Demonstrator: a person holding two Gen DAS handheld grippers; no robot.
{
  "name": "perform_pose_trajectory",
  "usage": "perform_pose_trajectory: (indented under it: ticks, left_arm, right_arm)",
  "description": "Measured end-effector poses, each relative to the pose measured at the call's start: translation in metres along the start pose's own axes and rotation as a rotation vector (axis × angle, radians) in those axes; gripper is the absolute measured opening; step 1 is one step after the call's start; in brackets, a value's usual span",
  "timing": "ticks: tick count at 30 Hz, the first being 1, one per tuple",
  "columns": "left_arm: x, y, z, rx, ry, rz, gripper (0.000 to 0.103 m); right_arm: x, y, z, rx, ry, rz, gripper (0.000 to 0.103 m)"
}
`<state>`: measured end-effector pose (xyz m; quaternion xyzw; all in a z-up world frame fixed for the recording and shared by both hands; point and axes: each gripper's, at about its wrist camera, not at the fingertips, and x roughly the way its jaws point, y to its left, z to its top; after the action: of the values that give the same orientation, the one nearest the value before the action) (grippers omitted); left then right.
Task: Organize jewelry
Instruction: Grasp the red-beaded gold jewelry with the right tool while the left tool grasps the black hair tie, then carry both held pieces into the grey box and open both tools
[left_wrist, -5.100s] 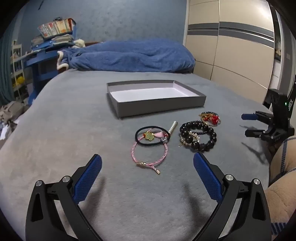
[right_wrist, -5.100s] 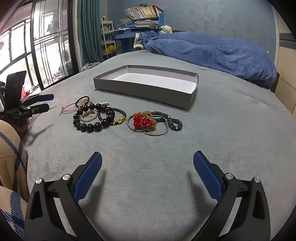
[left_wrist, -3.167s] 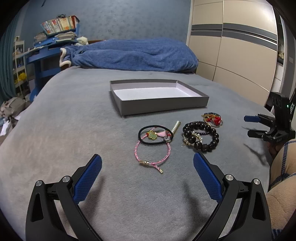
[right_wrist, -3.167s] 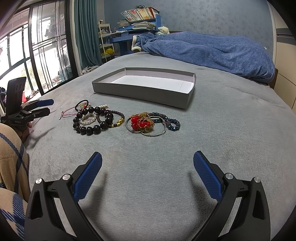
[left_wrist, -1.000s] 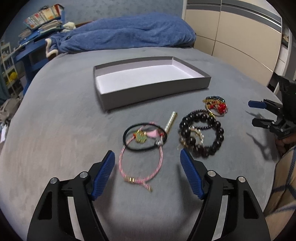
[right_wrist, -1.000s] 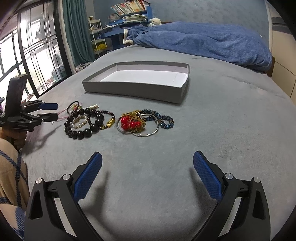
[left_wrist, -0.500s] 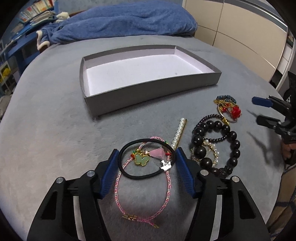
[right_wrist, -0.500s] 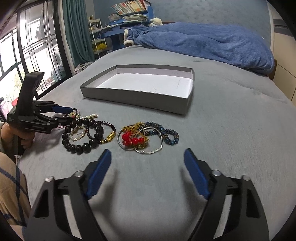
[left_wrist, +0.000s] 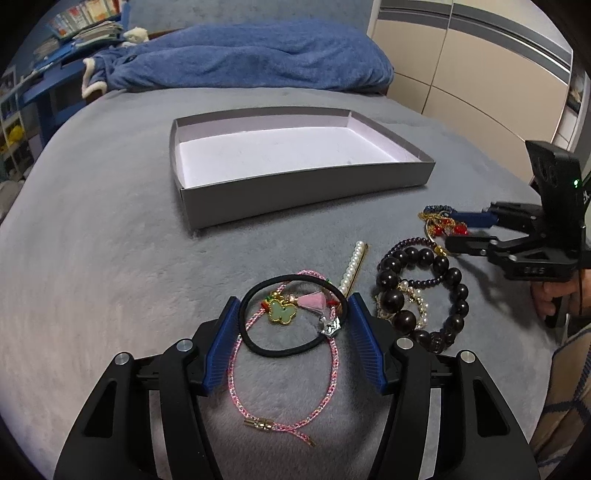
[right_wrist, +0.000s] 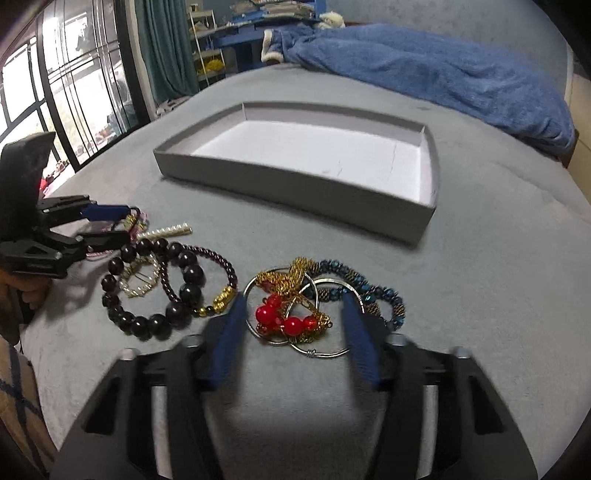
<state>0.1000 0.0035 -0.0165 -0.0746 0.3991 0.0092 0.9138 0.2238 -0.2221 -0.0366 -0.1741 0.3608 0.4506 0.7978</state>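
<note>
An empty grey box with a white inside lies on the grey bed; it also shows in the right wrist view. My left gripper is open, its fingers on either side of a black hair tie with a green charm and a pink cord bracelet. My right gripper is open around silver rings with red beads and gold chain. A black bead bracelet and a pearl clip lie between the two piles.
A blue beaded bracelet lies by the rings. A blue blanket lies at the bed's far end. Wardrobe doors stand to the right, windows and shelves to the left.
Both grippers moved forward and down to the jewelry and narrowed. The left now straddles the hair tie, the right straddles the ring cluster.
</note>
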Motion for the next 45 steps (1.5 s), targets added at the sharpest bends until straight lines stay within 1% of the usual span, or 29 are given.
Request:
perform_pose_trajectory:
  ticks: [4,8,10,11,12,13,14,15,16,17,20,22,23,25,27,30,33,38,45]
  left_arm:
    - [0.001,0.002,0.003,-0.002,0.012,-0.010,0.061]
    - [0.002,0.001,0.005,0.007,0.016,-0.001,0.061]
    - [0.001,-0.002,0.006,0.021,0.012,-0.001,0.054]
    - [0.000,-0.004,0.006,0.031,0.007,0.002,0.053]
    - [-0.002,-0.005,0.007,0.040,0.001,0.004,0.050]
    - [-0.003,-0.007,0.008,0.047,-0.002,0.004,0.044]
    - [-0.005,-0.009,0.009,0.057,-0.006,0.003,0.042]
    - [-0.006,-0.011,0.009,0.068,-0.008,0.002,0.038]
    - [-0.007,-0.012,0.011,0.075,-0.010,0.000,0.032]
    - [-0.009,-0.014,0.012,0.085,-0.018,0.002,0.029]
    - [-0.012,-0.016,0.015,0.088,-0.022,-0.007,0.023]
    - [-0.013,-0.014,0.015,0.080,-0.022,-0.009,0.014]
    - [-0.013,-0.012,0.016,0.073,-0.023,-0.013,0.012]
    - [-0.014,-0.010,0.016,0.066,-0.025,-0.024,0.004]
    - [-0.017,-0.011,0.015,0.072,-0.034,-0.034,0.004]
    - [-0.022,-0.014,0.016,0.094,-0.052,-0.029,0.004]
    - [-0.024,-0.015,0.018,0.102,-0.053,-0.024,0.004]
    - [-0.031,-0.018,0.023,0.114,-0.077,-0.036,0.004]
    - [-0.047,-0.024,0.050,0.142,-0.137,-0.036,0.004]
  right_arm:
    - [-0.012,-0.003,-0.004,0.029,-0.053,0.015,0.035]
    - [-0.026,-0.008,-0.004,0.063,-0.106,0.027,0.035]
    - [-0.033,-0.009,-0.003,0.074,-0.126,0.031,0.034]
    - [-0.036,-0.010,-0.002,0.077,-0.136,0.032,0.034]
    - [-0.038,-0.011,-0.001,0.080,-0.142,0.033,0.034]
    - [-0.041,-0.011,0.001,0.084,-0.149,0.035,0.034]
    - [-0.043,-0.012,0.002,0.088,-0.157,0.037,0.034]
    - [-0.046,-0.013,0.003,0.093,-0.163,0.036,0.034]
    - [-0.047,-0.014,0.004,0.096,-0.168,0.036,0.034]
    - [-0.047,-0.015,0.005,0.097,-0.172,0.036,0.034]
    - [-0.050,-0.015,0.008,0.098,-0.180,0.032,0.034]
    - [-0.050,-0.015,0.008,0.099,-0.180,0.032,0.034]
    - [-0.050,-0.015,0.008,0.100,-0.180,0.032,0.034]
    - [-0.051,-0.015,0.008,0.105,-0.180,0.033,0.034]
    - [-0.051,-0.016,0.008,0.106,-0.180,0.031,0.034]
    - [-0.052,-0.015,0.009,0.105,-0.183,0.030,0.034]
    - [-0.053,-0.015,0.012,0.102,-0.188,0.030,0.034]
    - [-0.057,-0.012,0.016,0.094,-0.201,0.030,0.034]
    - [-0.061,-0.013,0.031,0.091,-0.226,0.035,0.034]
